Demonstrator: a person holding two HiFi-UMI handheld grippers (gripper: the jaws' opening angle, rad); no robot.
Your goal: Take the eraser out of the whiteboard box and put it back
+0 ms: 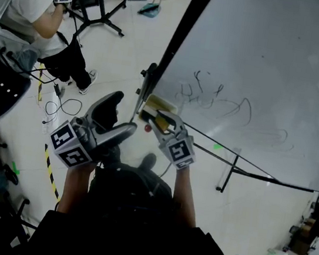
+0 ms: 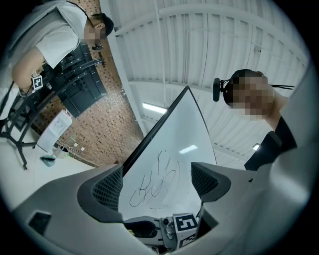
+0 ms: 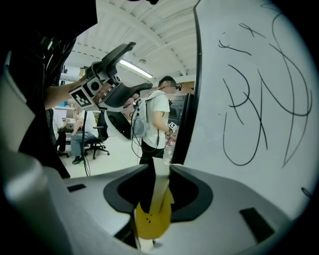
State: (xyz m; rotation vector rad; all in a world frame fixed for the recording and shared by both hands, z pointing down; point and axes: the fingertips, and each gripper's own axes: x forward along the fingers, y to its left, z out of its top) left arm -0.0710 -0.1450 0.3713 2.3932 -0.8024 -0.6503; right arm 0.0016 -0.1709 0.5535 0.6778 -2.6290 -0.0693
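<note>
The eraser point(image 1: 160, 104), a cream and yellow block, sits between the jaws of my right gripper point(image 1: 156, 115), which is shut on it. In the right gripper view the eraser point(image 3: 152, 215) stands on edge between the two pads. It is held close to the lower left corner of the whiteboard point(image 1: 263, 68), beside the board's dark frame point(image 1: 182, 32). The board point(image 3: 259, 99) carries black scribbles. My left gripper point(image 1: 123, 112) hangs open just to the left, pointing up, with nothing between its fingers point(image 2: 107, 188). I cannot make out the whiteboard box for certain.
A person in a white shirt point(image 1: 23, 2) stands at the upper left by a black tripod point(image 1: 98, 20). Cables and black-and-yellow tape point(image 1: 50, 168) lie on the floor. The whiteboard's stand leg point(image 1: 228, 173) crosses below the board.
</note>
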